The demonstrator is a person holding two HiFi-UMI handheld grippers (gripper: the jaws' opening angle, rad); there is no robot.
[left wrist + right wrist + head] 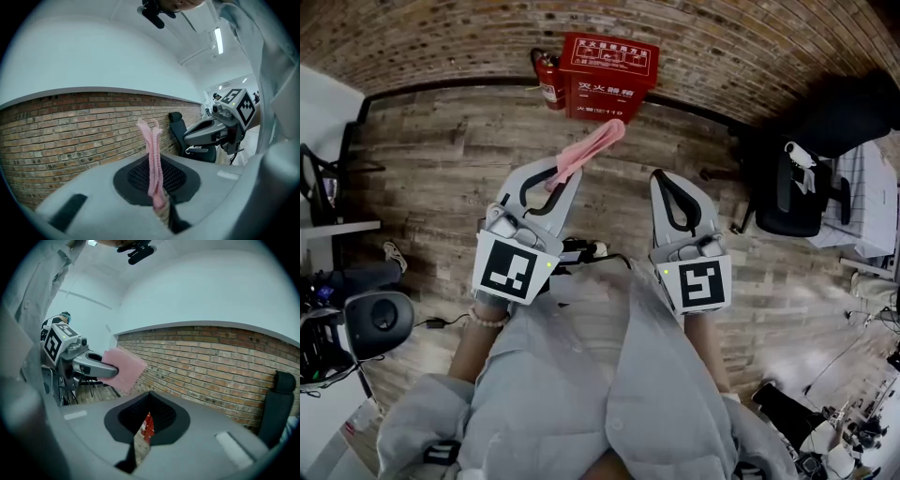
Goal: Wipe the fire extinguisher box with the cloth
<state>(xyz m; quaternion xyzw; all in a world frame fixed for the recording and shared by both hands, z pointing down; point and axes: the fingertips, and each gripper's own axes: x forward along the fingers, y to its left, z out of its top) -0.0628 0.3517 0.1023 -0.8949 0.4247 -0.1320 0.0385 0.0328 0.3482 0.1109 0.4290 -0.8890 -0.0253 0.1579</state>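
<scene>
There are two tongs, one in each of the person's hands, held side by side over the wooden floor (431, 159). The left tongs (560, 178) are clenched on the single pink cloth (587, 150). The cloth is pinched at one end and sticks out past the tips, towards the wall. In the left gripper view the cloth (154, 159) rises as a narrow folded strip from between the jaws. In the right gripper view it shows as a flat pink square (123, 369) beyond the left tongs' tip.

The right tongs (662, 180) are closed with nothing in them. Their jaws leave only a thin slit, and a sliver of red shows through it in the right gripper view.

There is one red fire extinguisher box (608, 75). It stands on the floor against the brick wall (722, 42), ahead of both tongs and well apart from the cloth's free end. One red fire extinguisher (547, 81) stands just beside the box, on the side of the left tongs. One black office chair (802, 192) stands off to the outer side of the right tongs.
</scene>
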